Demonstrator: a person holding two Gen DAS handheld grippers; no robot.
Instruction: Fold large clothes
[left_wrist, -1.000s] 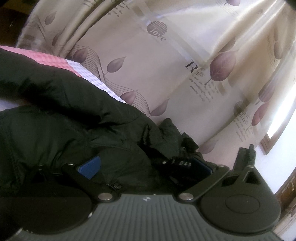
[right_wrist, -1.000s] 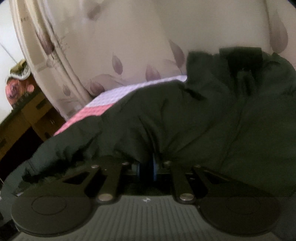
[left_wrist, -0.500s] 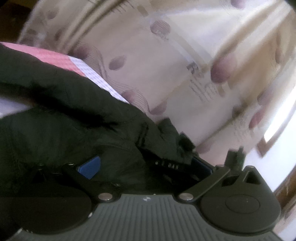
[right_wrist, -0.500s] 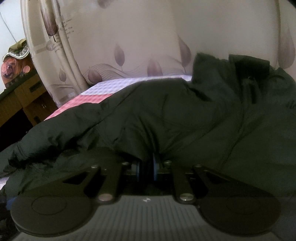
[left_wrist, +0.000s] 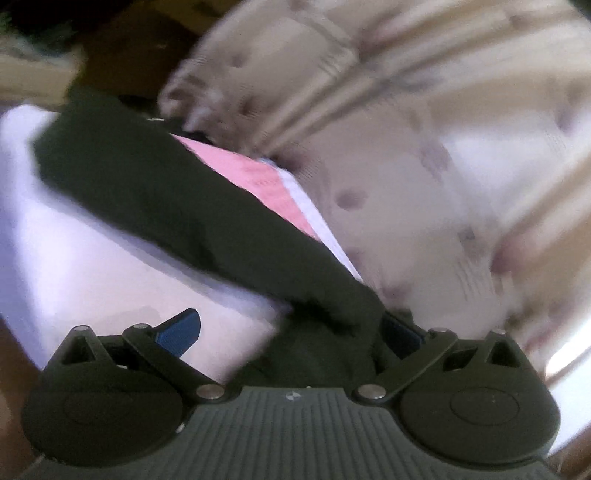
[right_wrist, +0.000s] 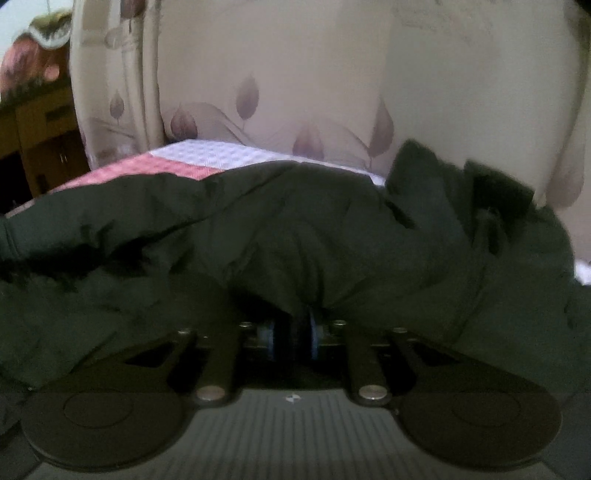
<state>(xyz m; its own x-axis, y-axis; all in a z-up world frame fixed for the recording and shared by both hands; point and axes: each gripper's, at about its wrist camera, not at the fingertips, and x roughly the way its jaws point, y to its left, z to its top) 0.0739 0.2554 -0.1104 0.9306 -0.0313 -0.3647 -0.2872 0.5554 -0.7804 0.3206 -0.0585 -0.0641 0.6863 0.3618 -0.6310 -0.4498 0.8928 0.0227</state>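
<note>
A dark padded jacket (right_wrist: 295, 240) lies crumpled across the bed. In the right wrist view a fold of it hangs down between the blue pads (right_wrist: 271, 338) of my right gripper (right_wrist: 291, 336). These jaws are opening: a narrow gap shows and the left pad stands off the fold. In the blurred left wrist view one long dark part of the jacket (left_wrist: 184, 199) stretches from the upper left down to my left gripper (left_wrist: 288, 332). That gripper is wide open. The cloth bunches against its right pad (left_wrist: 400, 330), and its left pad (left_wrist: 177, 332) is bare over the sheet.
The bed has a white sheet (left_wrist: 92, 266) and a pink checked band (left_wrist: 258, 181). A beige curtain (right_wrist: 295, 74) with purple leaves hangs close behind the bed. A wooden cabinet (right_wrist: 44, 133) stands at the far left.
The left view has swung fast and blurred; the jacket's bulk no longer fills it and white sheet now shows behind the left pad. The right pads have parted slightly on the fold.
</note>
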